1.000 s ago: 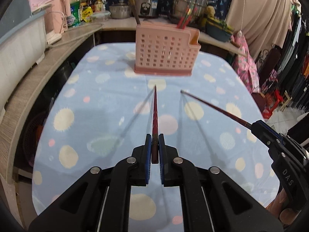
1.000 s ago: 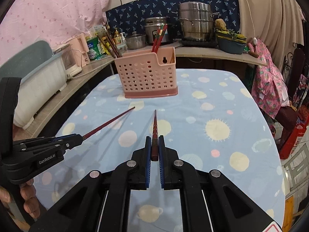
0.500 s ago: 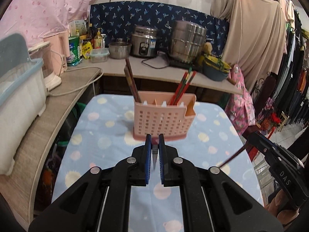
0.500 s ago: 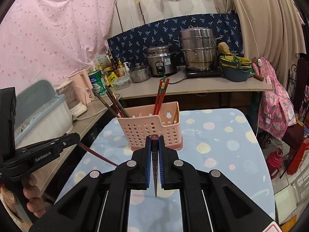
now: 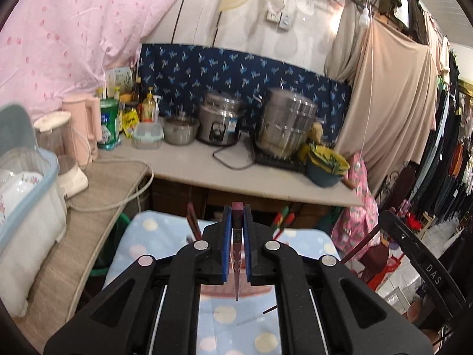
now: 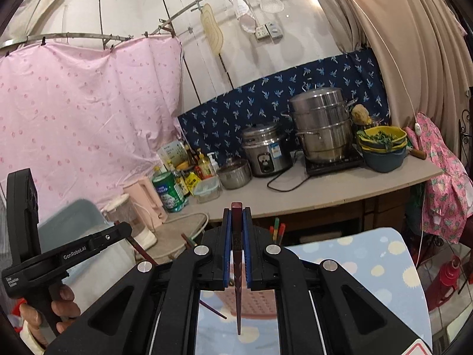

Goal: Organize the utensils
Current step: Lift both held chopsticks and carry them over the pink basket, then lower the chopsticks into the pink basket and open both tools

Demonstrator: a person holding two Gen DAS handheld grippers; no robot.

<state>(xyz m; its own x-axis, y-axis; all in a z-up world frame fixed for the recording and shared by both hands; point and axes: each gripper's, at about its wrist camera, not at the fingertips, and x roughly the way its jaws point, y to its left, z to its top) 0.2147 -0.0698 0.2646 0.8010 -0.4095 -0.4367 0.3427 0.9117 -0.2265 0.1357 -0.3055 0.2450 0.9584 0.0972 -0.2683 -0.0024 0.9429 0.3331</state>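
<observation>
utensil holder (image 6: 254,301) on table (image 6: 369,263).

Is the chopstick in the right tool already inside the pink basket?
Not yet. The right tool grips the chopstick upright, tip hanging in front of the pink basket, not inside.

Bright, even indoor light; fisheye-bent edges, dark corners, slight motion blur.

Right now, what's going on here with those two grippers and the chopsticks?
A person holds a gripper in each hand, tidying utensils. The left gripper is shut on a dark red chopstick that points tip-down; the right gripper is shut on another chopstick, also tip-down. Both hang over the pink utensil holder on the spotted tablecloth; neither chopstick is dropped in yet.
</observation>
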